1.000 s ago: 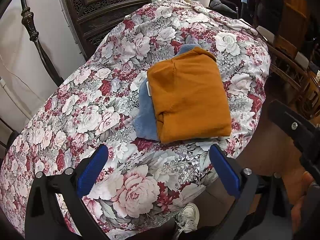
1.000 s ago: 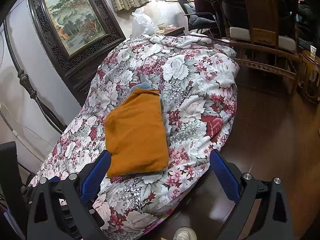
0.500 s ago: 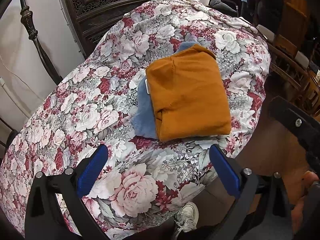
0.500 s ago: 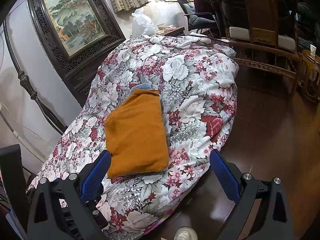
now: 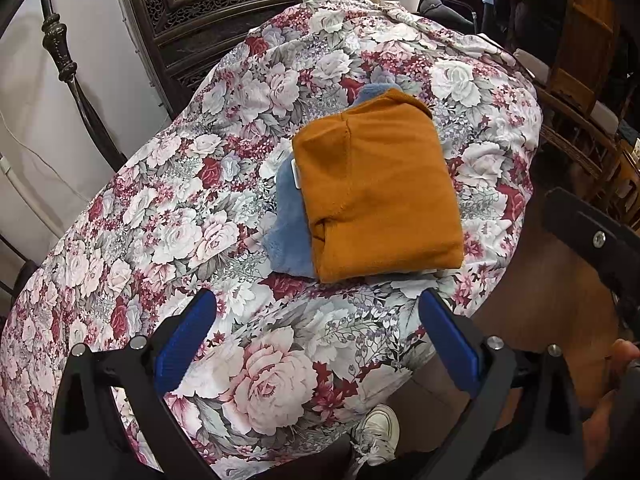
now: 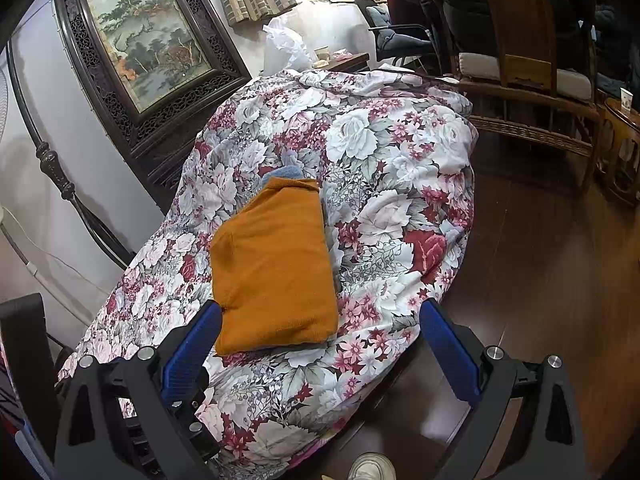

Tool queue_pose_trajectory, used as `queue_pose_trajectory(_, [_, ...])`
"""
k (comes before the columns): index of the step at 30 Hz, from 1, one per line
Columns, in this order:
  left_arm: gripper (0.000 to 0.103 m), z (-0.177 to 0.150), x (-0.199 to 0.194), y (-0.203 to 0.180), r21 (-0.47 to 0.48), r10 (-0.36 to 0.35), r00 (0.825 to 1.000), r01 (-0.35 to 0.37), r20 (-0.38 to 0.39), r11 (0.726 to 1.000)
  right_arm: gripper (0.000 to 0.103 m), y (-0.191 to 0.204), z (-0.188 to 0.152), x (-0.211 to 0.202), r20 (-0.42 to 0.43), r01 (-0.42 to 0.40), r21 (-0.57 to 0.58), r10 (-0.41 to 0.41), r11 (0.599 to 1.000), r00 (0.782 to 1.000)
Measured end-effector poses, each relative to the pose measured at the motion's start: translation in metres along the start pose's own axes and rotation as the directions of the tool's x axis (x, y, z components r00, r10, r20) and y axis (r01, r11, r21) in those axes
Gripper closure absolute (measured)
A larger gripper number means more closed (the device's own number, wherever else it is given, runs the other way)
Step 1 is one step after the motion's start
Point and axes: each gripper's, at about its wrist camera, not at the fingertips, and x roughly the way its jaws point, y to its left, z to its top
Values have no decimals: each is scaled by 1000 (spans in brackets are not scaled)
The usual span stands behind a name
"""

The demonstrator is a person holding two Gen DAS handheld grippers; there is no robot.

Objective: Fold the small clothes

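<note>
Folded orange garment [image 5: 380, 196] lies stacked on a folded blue garment [image 5: 290, 224], both on the floral cloth [image 5: 248, 360] covering the tabletop, near its right edge. Left tongs [image 5: 316, 336] spread apart, empty, hovering short of the stack. Right tongs [image 6: 320, 344] also apart, empty, left blue pad [image 6: 192, 352] just beside the orange corner
</note>
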Motion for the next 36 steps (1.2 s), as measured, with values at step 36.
queue_pose_trajectory(36, [5, -1, -2, 4, 7, 14, 1000, -14, 9, 1000, 4, -1, -1, -1, 1, 0, 5, 0, 1000, 1000])
